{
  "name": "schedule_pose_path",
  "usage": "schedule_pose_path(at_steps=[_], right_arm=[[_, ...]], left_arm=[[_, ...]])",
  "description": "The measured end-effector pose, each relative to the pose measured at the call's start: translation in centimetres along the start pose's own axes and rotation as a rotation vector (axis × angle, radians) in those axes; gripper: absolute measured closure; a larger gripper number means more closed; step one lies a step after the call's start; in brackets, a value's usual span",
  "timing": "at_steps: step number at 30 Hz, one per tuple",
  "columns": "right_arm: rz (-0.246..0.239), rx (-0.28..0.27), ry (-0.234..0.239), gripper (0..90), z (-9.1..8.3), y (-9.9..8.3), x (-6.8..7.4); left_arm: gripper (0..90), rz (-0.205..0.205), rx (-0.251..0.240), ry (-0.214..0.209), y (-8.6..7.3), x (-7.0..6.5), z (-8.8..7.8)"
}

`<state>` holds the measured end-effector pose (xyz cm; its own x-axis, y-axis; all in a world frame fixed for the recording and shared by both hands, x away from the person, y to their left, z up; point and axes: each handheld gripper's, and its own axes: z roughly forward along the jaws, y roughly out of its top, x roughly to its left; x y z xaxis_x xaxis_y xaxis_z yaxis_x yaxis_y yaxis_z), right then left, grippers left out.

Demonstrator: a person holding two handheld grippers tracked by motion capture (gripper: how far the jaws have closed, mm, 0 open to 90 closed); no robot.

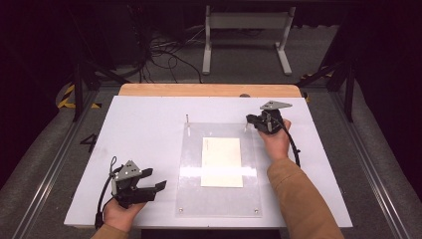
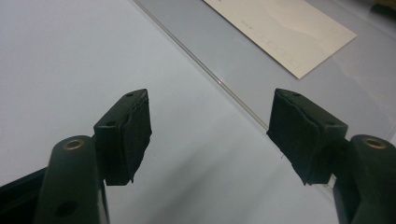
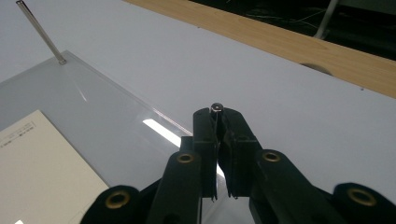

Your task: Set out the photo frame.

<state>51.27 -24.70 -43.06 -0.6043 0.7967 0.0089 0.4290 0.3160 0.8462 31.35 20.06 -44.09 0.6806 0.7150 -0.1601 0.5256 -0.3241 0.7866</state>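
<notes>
A clear acrylic plate (image 1: 219,199) lies on the white board, with a cream paper sheet (image 1: 221,162) under its middle. Thin metal pins stand at its two far corners. My right gripper (image 3: 217,114) is shut on the far right pin (image 3: 216,108), whose round top pokes out between the jaw tips. In the high view that gripper (image 1: 249,121) sits at the plate's far right corner. The far left pin (image 1: 187,119) stands free. My left gripper (image 1: 157,181) rests near the front left, open and holding nothing, left of the plate's edge (image 2: 224,84).
The white board (image 1: 139,134) lies on a wooden table whose edge (image 3: 280,42) runs along the far side. Small screws mark the plate's near corners. Beyond the table are a white metal stand (image 1: 246,30) and cables on the floor.
</notes>
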Motion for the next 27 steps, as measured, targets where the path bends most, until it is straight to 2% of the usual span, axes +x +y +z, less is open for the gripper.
schedule_pose_path(at_steps=[9, 13, 17, 20, 27], right_arm=[[0.013, 0.027, -0.032, 85.4, 0.1, 0.4, 0.4], [0.038, 0.009, -0.033, 85.6, 0.2, 0.1, 0.3], [0.059, 0.001, -0.040, 85.7, 0.5, 0.0, 0.2], [0.085, 0.013, -0.060, 85.9, 0.9, 0.4, 0.2], [0.120, 0.036, -0.062, 86.0, 1.2, 0.8, -0.1]], left_arm=[[29.8, 0.008, 0.011, -0.015, 0.0, -0.2, 0.2], [29.8, 0.014, 0.013, -0.014, -0.1, -0.2, 0.3], [30.3, -0.001, 0.026, -0.023, -0.1, -0.1, 0.7], [32.4, -0.003, 0.024, -0.023, 0.0, -0.2, 0.8], [33.0, 0.008, 0.029, -0.029, 0.1, -0.4, 0.9]])
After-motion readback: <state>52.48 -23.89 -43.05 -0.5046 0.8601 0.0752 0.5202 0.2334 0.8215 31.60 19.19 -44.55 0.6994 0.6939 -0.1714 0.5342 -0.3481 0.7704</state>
